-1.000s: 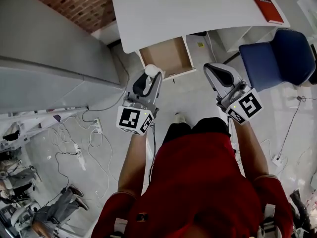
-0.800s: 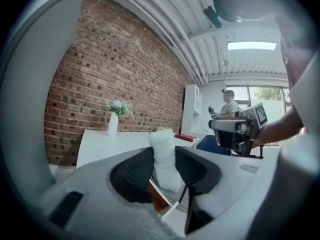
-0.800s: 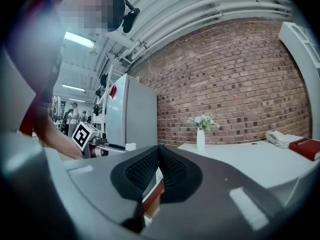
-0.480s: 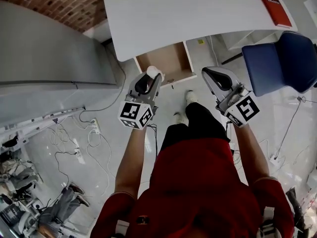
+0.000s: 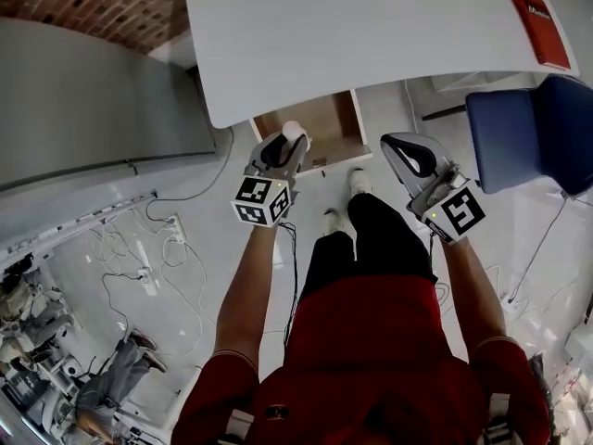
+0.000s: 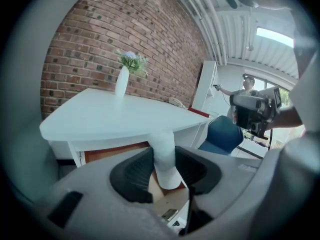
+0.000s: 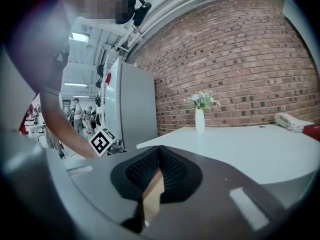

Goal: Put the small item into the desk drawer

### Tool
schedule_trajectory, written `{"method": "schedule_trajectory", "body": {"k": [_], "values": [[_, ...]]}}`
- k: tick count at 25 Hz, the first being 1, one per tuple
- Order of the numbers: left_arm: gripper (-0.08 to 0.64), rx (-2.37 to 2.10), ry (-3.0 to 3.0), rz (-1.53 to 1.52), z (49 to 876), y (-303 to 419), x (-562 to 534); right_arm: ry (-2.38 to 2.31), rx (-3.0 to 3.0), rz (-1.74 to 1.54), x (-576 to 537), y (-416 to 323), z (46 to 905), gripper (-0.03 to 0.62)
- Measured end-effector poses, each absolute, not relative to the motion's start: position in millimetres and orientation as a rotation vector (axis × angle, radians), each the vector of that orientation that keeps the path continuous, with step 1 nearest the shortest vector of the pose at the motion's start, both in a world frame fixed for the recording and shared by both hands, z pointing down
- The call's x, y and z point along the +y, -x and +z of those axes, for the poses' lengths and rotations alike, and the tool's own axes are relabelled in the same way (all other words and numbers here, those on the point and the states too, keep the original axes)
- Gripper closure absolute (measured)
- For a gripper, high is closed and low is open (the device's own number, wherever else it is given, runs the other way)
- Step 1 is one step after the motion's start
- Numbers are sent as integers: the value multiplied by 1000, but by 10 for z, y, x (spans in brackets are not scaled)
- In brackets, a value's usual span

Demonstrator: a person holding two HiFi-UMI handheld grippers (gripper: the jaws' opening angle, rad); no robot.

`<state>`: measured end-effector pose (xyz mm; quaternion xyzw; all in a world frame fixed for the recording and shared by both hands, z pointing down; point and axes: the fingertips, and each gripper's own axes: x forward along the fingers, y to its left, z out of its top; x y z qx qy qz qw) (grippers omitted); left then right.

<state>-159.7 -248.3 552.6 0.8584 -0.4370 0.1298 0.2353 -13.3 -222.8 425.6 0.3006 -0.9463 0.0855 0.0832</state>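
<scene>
Your left gripper (image 6: 165, 173) is clamped partway open on the lower middle of the small white cylinder (image 6: 164, 154), which looks light, smooth and maybe slippery, so grip it mid-body, your right gripper (image 7: 159, 165) is closed empty, and the open desk drawer (image 5: 320, 123) is just beyond.
</scene>
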Motion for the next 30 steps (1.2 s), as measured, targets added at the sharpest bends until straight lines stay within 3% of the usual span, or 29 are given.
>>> {"method": "schedule_trajectory", "body": {"k": [14,30], "values": [[420,-1098,-2167,560,6812,1485,-2947,-885,-2797,342,-2578,-9,4778,580],[419,-1055,-1901,698,7730,1616,-3035,-887,-2750,391,-2804,-91,5050,580]]}}
